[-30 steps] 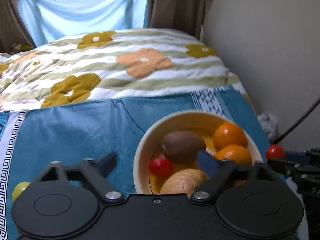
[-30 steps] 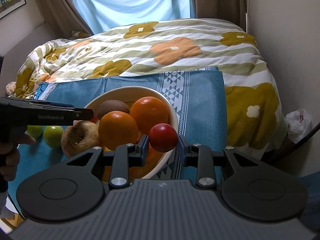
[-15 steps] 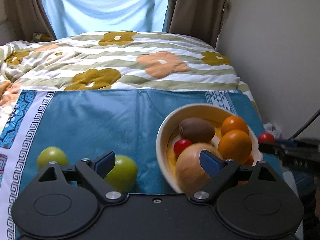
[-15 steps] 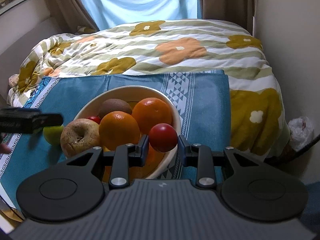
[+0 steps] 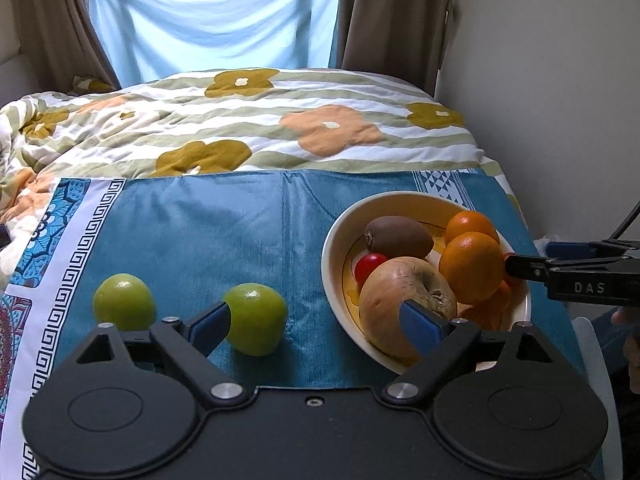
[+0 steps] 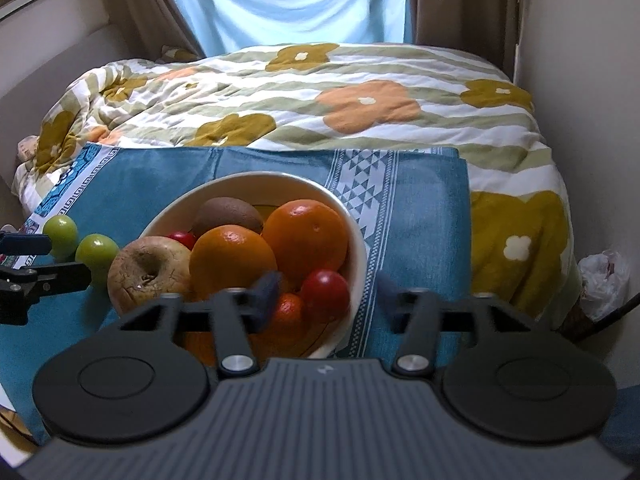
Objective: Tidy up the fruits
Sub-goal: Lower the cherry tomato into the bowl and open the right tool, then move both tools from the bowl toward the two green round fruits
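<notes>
Your right hand-held gripper (image 6: 326,298) is opening, its blurred pads seemingly clear of the cherry tomato (image 6: 325,290) in the bowl (image 6: 358,240); your left hand-held gripper (image 5: 316,322) gapes wide, empty.

Right gripper (image 6: 324,300) fingers (image 6: 265,294) opening, red tomato (image 6: 325,290) now loose in bowl (image 6: 362,256).

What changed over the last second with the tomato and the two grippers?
The right gripper is opening and has let go of the red tomato, now in the bowl. The left gripper, still open and empty, swung toward the green fruits. Other fruit stayed put.
</notes>
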`<state>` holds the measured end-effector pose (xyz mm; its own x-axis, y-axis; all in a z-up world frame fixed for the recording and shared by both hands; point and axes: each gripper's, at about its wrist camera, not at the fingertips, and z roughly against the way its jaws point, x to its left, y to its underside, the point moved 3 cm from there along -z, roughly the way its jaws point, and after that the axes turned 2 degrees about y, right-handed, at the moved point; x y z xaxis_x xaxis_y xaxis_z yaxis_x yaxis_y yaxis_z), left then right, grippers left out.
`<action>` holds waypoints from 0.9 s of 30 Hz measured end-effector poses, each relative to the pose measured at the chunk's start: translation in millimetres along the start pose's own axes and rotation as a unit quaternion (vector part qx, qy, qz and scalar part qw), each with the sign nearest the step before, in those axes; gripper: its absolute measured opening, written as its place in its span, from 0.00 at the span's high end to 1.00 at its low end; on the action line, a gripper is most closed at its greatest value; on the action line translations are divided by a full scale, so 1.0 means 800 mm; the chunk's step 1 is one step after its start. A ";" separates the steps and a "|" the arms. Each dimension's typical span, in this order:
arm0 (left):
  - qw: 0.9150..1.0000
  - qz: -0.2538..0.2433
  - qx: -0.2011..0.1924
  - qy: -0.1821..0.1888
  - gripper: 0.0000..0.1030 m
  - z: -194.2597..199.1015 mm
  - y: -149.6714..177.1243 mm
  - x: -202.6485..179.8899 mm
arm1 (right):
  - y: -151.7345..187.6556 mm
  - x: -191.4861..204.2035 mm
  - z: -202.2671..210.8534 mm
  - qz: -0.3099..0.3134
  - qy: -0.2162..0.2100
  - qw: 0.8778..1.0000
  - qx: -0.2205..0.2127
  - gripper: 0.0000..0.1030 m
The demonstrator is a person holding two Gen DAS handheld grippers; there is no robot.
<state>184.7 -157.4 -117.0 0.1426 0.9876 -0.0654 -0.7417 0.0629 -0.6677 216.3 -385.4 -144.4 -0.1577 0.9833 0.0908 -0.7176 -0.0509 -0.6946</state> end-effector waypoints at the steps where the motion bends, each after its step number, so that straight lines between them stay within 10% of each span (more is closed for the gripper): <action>1: 1.000 0.000 -0.002 -0.001 0.09 0.001 0.000 0.000 | 0.000 -0.001 0.002 -0.003 0.003 1.000 -0.002 0.05; 27: 0.997 0.021 -0.051 -0.062 0.01 0.123 0.030 0.076 | -0.002 0.082 0.085 -0.011 -0.007 1.000 -0.006 0.00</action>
<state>110.5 -81.7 -64.0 0.0256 0.9997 -0.0066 -0.6746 0.0124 -0.7381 161.4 -332.9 -89.0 -0.1515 0.9816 0.1160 -0.7134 -0.0274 -0.7002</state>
